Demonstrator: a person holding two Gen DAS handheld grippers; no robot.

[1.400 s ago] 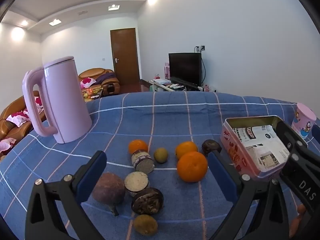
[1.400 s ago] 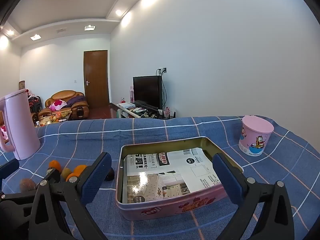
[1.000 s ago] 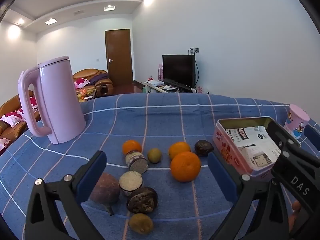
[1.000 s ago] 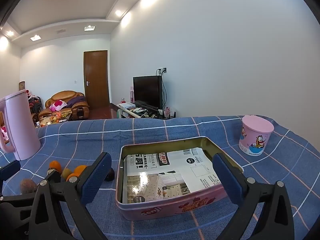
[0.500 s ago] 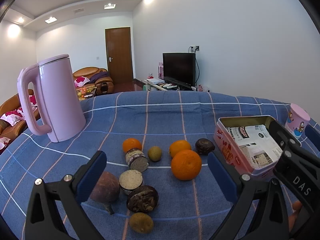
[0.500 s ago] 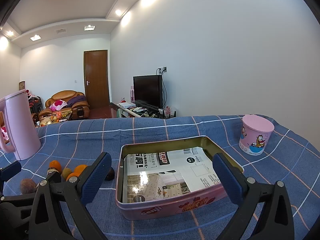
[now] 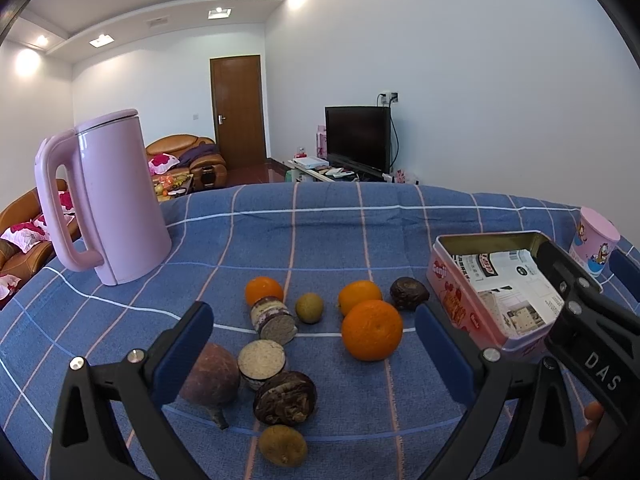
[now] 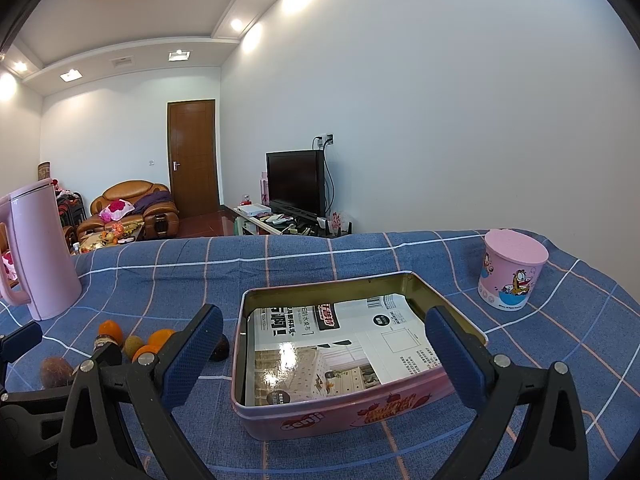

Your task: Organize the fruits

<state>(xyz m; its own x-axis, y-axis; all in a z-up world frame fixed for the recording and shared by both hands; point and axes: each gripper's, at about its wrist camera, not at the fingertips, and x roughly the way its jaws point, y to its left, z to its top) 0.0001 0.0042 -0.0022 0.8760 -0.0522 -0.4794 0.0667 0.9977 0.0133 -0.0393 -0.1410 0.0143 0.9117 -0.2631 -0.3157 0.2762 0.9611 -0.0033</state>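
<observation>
Hovering over a blue checked cloth (image 7: 328, 240), the left gripper (image 7: 312, 338) is spread wide and holds nothing. Below it lies a loose cluster of fruit: a big orange (image 7: 371, 330), two smaller ones, small brown-green fruits, dark wrinkled ones, cut pieces with pale faces and a reddish-brown root (image 7: 210, 376). The right gripper (image 8: 324, 346) is also released and empty, held over an open pink tin (image 8: 344, 416) just right of the fruit. The tin holds only printed paper.

Likely risks: round fruit could roll when nudged, so closing on one piece may knock its neighbours, which lie close together. A hard squeeze could crush the cut pieces. The light tin may slide if bumped. A pink jug (image 7: 116, 200) stands well clear on the left, a pink cup (image 8: 512, 274) on the right.
</observation>
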